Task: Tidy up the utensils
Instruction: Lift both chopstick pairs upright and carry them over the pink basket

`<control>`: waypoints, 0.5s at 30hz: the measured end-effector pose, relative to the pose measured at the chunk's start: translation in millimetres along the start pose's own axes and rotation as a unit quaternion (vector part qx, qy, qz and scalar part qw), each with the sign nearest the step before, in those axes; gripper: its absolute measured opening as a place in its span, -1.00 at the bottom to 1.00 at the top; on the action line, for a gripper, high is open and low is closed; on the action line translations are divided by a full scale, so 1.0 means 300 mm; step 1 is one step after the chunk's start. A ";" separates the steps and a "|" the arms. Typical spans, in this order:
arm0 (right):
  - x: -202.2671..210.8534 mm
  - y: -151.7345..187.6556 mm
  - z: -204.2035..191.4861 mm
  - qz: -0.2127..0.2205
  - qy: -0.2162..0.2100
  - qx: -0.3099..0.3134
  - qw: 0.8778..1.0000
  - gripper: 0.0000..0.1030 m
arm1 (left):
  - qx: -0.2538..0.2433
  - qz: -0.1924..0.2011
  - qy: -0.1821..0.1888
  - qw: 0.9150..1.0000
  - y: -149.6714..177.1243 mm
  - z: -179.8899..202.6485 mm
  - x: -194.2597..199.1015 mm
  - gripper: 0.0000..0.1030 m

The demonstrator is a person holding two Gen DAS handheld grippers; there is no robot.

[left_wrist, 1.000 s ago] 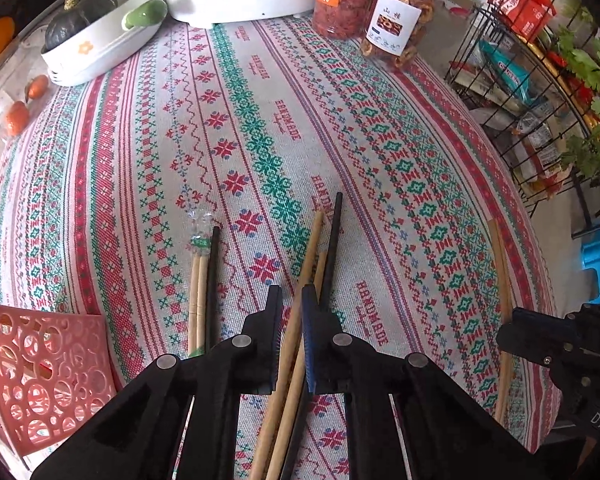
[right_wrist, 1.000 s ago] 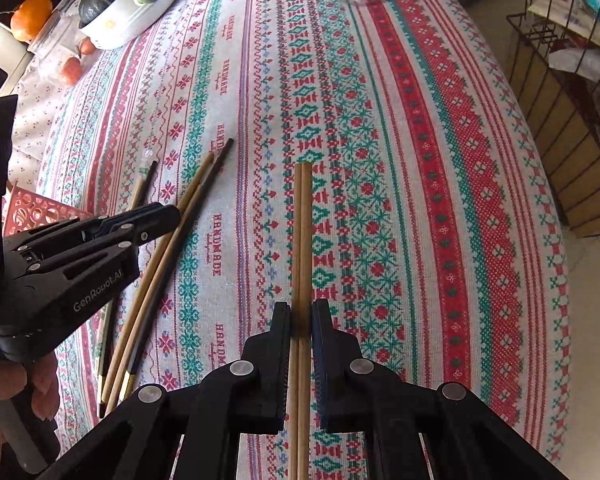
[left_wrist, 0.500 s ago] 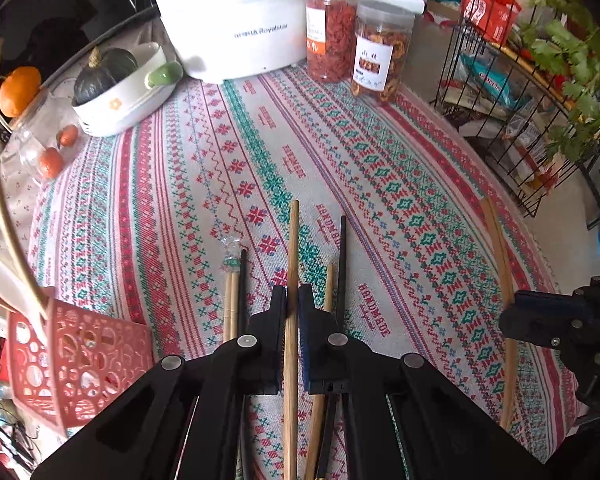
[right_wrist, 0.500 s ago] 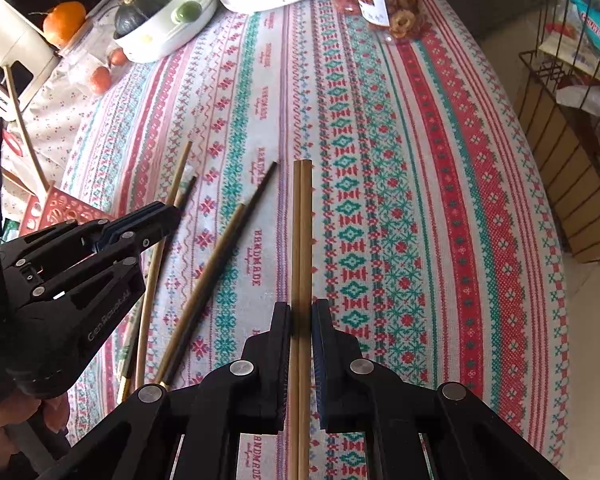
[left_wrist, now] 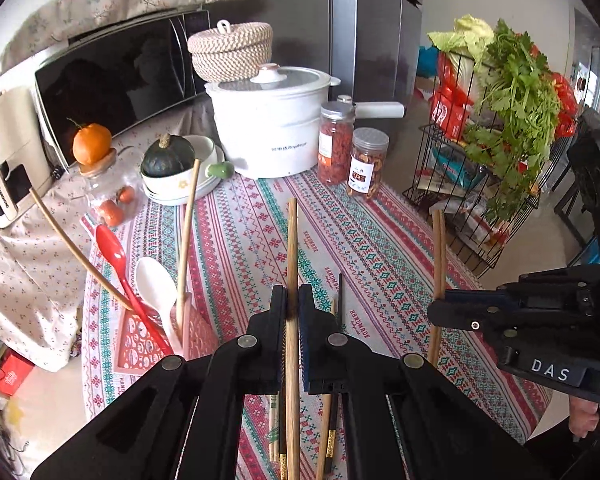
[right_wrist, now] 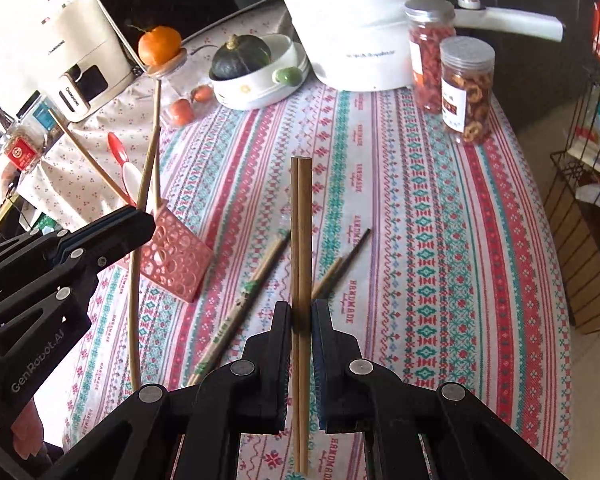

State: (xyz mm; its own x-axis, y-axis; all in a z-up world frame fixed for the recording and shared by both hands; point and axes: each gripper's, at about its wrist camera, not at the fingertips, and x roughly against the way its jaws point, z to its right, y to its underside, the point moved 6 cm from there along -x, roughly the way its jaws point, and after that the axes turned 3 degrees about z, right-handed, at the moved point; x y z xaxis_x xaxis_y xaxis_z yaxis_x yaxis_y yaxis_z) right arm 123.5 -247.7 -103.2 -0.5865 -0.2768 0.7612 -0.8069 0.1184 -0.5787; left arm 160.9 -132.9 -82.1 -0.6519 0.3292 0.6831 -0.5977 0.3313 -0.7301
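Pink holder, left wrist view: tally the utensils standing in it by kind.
Spoons: 2, a red spoon and a white spoon
Wooden chopsticks: 2
Total: 4

Red-green-white patterned cloth on tabletop (right_wrist: 420, 240); pink perforated basket (right_wrist: 176, 264) holding red spoon (left_wrist: 114, 254) and white spoon (left_wrist: 154, 284); tan chopsticks (right_wrist: 301, 248).

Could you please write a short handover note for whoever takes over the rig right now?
Left gripper: shut on a single wooden chopstick, lifted off the cloth.
Right gripper: shut on a pair of wooden chopsticks, also lifted.
Pink holder: already has a red spoon, a white spoon and two chopsticks.
Left: drop in both held loads, then collect the wrapped chopsticks and dark chopsticks on the tablecloth.
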 end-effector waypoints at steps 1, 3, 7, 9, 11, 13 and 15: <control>0.008 -0.006 -0.013 0.008 0.000 0.004 1.000 -0.85 | 0.002 0.008 -0.002 1.000 0.001 -0.009 0.023 -0.89; 0.025 -0.021 -0.041 0.024 0.001 0.011 1.000 -0.85 | 0.001 0.020 -0.005 1.000 0.001 -0.025 0.059 -0.89; 0.056 -0.050 -0.096 0.046 -0.004 0.025 0.999 -0.89 | 0.009 0.043 -0.009 0.999 -0.009 -0.072 0.134 -0.89; 0.066 -0.067 -0.122 0.056 -0.004 0.032 0.998 -0.91 | 0.017 0.059 -0.012 0.998 -0.018 -0.099 0.172 -0.89; 0.075 -0.083 -0.144 0.065 -0.006 0.038 0.997 -0.91 | 0.024 0.075 -0.016 0.997 -0.032 -0.124 0.204 -0.89; 0.080 -0.096 -0.166 0.072 -0.006 0.044 0.996 -0.91 | 0.032 0.090 -0.018 0.995 -0.042 -0.146 0.234 -0.89; 0.083 -0.106 -0.183 0.076 -0.006 0.048 0.996 -0.91 | 0.039 0.097 -0.016 0.994 -0.048 -0.164 0.256 -0.89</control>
State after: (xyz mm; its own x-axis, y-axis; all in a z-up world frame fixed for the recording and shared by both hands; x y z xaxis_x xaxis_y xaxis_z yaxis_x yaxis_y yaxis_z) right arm 130.7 -206.0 -49.6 -0.7000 -0.2746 0.6593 -0.6981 0.0687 -0.7127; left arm 142.5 -68.9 -18.2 -0.7726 0.3514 0.5287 -0.4925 0.1938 -0.8485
